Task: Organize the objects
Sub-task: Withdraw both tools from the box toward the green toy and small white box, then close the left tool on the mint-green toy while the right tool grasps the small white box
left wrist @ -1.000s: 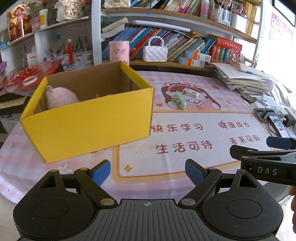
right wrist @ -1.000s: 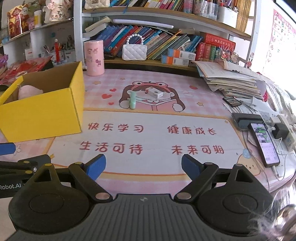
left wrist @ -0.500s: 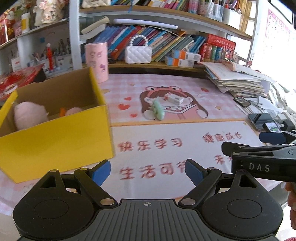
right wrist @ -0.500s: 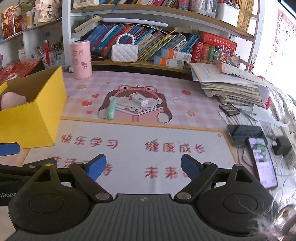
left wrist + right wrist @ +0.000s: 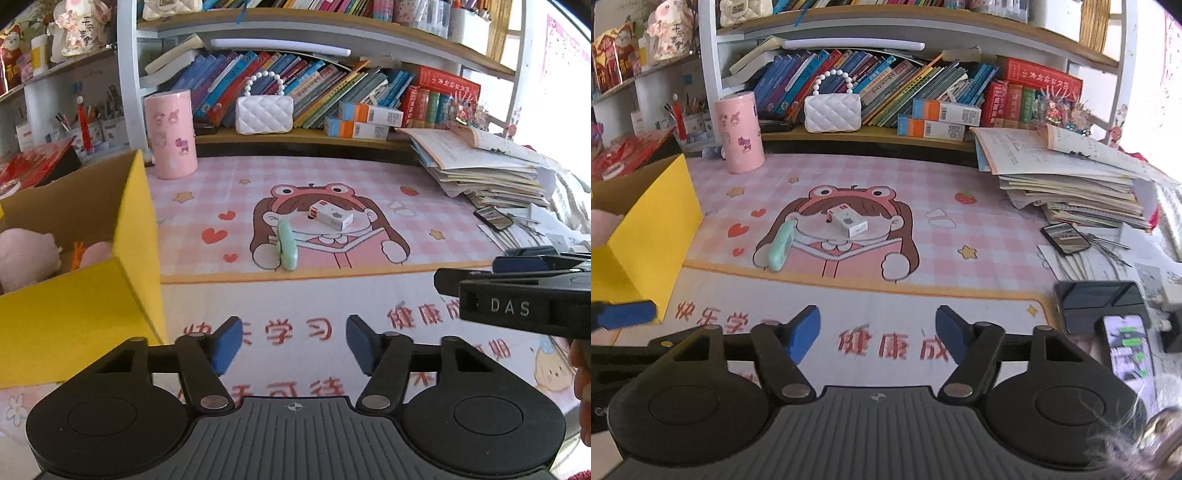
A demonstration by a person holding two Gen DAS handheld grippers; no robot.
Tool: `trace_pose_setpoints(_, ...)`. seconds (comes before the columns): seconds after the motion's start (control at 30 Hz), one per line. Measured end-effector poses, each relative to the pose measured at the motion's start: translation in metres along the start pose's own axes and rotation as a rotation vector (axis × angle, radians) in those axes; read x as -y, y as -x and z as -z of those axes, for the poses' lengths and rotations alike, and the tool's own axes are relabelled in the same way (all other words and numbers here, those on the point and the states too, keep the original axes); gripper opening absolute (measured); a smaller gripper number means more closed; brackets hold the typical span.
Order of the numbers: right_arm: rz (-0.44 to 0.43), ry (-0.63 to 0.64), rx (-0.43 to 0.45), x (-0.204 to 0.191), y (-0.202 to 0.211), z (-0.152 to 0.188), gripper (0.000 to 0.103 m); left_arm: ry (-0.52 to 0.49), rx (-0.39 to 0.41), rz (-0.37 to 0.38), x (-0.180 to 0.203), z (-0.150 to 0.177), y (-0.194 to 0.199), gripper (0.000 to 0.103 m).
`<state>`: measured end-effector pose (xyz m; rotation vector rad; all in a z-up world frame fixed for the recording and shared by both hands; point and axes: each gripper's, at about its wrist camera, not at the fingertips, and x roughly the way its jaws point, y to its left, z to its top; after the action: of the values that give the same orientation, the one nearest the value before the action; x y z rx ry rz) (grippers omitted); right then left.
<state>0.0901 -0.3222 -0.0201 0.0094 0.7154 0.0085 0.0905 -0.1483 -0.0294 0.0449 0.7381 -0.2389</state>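
Observation:
A mint-green clip-like object (image 5: 287, 244) (image 5: 780, 246) and a small white box (image 5: 330, 215) (image 5: 847, 220) lie on the pink cartoon mat, a little beyond both grippers. A yellow cardboard box (image 5: 88, 295) (image 5: 646, 236) stands at the left and holds pink plush toys (image 5: 26, 254). My left gripper (image 5: 293, 345) is open and empty above the mat's front. My right gripper (image 5: 877, 336) is open and empty; it also shows from the side in the left wrist view (image 5: 517, 295).
A pink cylinder (image 5: 170, 133), a white quilted handbag (image 5: 264, 113) and bookshelves stand at the back. A paper stack (image 5: 1067, 184) and phones (image 5: 1126, 347) lie at the right.
Both grippers have moved right and forward, away from the yellow box and toward the green object and the white box. Both stay open and empty.

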Motion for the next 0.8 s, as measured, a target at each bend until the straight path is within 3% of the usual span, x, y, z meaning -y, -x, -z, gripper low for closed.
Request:
trace_pose_setpoints(0.2, -0.073, 0.011, 0.02, 0.015, -0.027, -0.021, 0.052, 0.003, 0.022, -0.059, 0.007, -0.022, -0.029, 0.056)
trace_pose_setpoints(0.47, -0.119, 0.029, 0.037, 0.023, -0.071, -0.051, 0.051, 0.024, 0.002, -0.104, 0.009, -0.047, -0.086, 0.049)
trace_pose_setpoints(0.53, -0.129, 0.038, 0.027, 0.024, -0.082, -0.056, 0.051, 0.026, -0.011, -0.11, 0.009, -0.052, -0.1, 0.044)
trace_pose_setpoints(0.8, -0.164, 0.032, -0.016, 0.026, -0.11, -0.069, 0.05, 0.058, -0.048, -0.137, 0.006, -0.062, -0.144, 0.039)
